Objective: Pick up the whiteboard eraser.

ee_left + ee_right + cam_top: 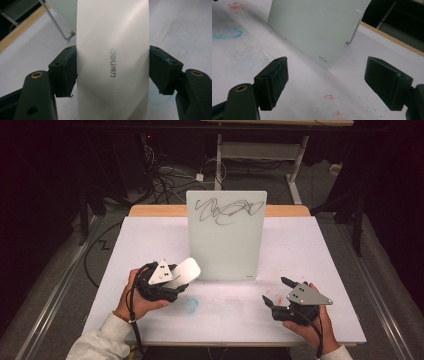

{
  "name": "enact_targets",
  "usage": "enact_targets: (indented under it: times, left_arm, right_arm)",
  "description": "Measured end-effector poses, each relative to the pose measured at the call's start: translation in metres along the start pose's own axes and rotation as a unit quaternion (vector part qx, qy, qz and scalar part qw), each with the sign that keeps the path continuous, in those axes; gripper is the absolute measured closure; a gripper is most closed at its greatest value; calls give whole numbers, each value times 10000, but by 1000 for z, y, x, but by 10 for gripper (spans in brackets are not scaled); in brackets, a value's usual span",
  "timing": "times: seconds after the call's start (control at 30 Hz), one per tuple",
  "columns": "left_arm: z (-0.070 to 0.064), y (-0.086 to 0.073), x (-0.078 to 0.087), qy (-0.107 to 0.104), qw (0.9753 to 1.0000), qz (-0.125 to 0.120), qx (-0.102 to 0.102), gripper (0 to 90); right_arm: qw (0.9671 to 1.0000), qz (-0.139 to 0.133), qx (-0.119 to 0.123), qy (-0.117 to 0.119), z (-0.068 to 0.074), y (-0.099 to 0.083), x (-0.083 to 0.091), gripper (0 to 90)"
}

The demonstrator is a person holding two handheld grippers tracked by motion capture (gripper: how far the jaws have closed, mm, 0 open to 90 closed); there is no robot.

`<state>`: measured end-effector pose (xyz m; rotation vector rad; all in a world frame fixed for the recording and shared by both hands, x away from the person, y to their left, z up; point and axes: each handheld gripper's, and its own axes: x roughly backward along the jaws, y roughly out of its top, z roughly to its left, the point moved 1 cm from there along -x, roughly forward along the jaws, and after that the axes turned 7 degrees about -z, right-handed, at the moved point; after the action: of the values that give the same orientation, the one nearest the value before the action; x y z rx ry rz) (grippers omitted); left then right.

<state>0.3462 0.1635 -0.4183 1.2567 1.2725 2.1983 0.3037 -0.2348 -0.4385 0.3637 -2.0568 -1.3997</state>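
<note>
Left gripper [112,72] clamps white eraser [112,50], probably board eraser, near front of upright scribbled whiteboard [226,235]. Right gripper [325,82] spread wide, empty, over white table [310,250].

A white table [310,270] with a strip of bare wood along its far edge [287,210], and on it, right at the middle, a small whiteboard [225,235] standing upright, leaning back a touch on a thin metal leg you can see behind it in the right gripper view. Black scribbles run across its top. The tabletop is well marked: a blue ring of marker [190,305] sits toward the near edge, left of centre, with a faint blue smudge spreading right of it. Red specks and small red marks [328,96] are scattered over the white surface, thickest near the board's foot and toward the near side.
</note>
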Motion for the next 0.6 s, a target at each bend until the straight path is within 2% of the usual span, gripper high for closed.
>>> enact_targets:
  times: [0.13,0.27,0.4,0.6]
  left_arm:
    - [-2,4,3,327,9991,-272,57,292]
    - [-4,4,4,478,9981,-373,73,292]
    - [-5,2,4,501,9979,-380,148,292]
    - [-8,5,2,581,9972,-446,129,292]
  right_arm:
    - [10000,-44,-53,-67,-4,1,1,199]
    - [9999,-75,-65,-95,-4,0,1,199]
    - [9999,-88,-30,-134,-4,1,1,198]
    - [9998,-108,-31,-185,-5,0,3,198]
